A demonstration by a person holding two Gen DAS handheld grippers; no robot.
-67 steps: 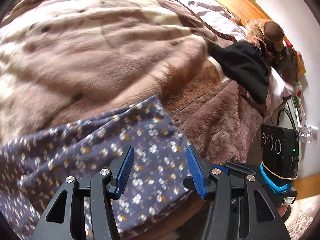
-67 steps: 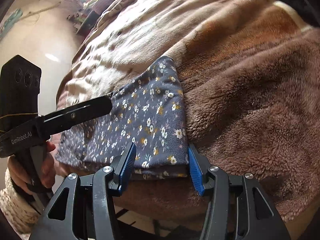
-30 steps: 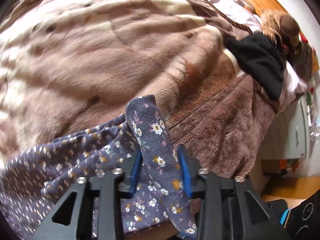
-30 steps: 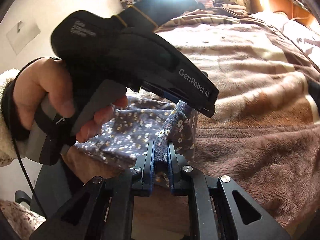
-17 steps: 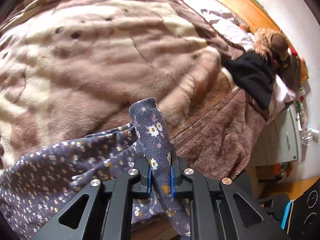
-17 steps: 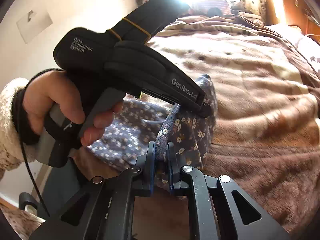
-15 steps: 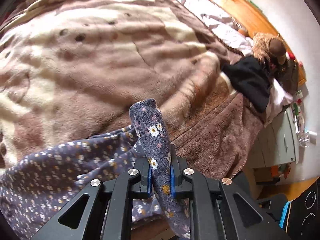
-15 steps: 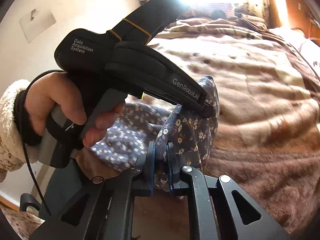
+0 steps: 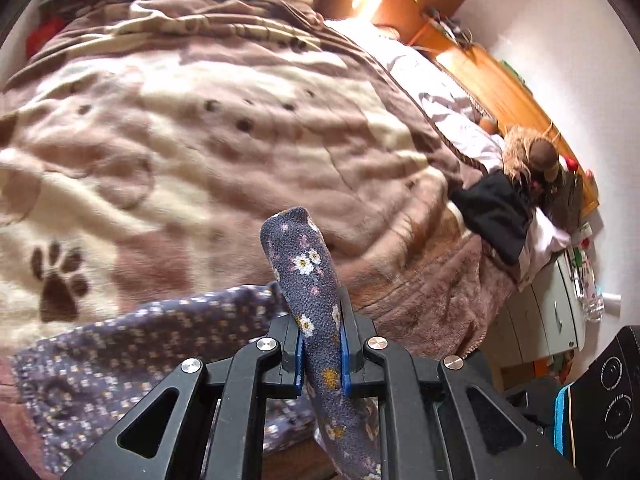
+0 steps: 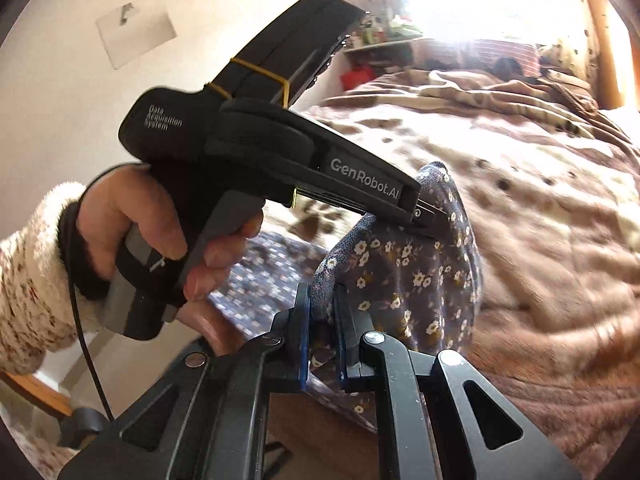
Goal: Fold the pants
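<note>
Left claw [image 9: 320,344] is clamped tight on a fold of the floral pants [image 9: 308,280], blue pads squeezing the fabric from both sides, with a rounded flap of cloth sticking up above the pads and more hanging down below them. Right claw [image 10: 322,328] is doing the same thing, pinched shut on another bunch of the same pants, just beside where the left one grabs. From the right wrist view you can see the left hand [image 10: 160,240] wrapped around the black handle, the nose of that tool pressing into the raised fabric.

So that end of the pants is lifted off the bed, while the rest of the dark blue flowery fabric trails down to the left and lies on the brown paw-print blanket [image 9: 208,128] near the bed's front edge. Further back on the right there's a black garment [image 9: 492,216] on the blanket and a plush toy [image 9: 532,156] near the wooden headboard [image 9: 500,84].
</note>
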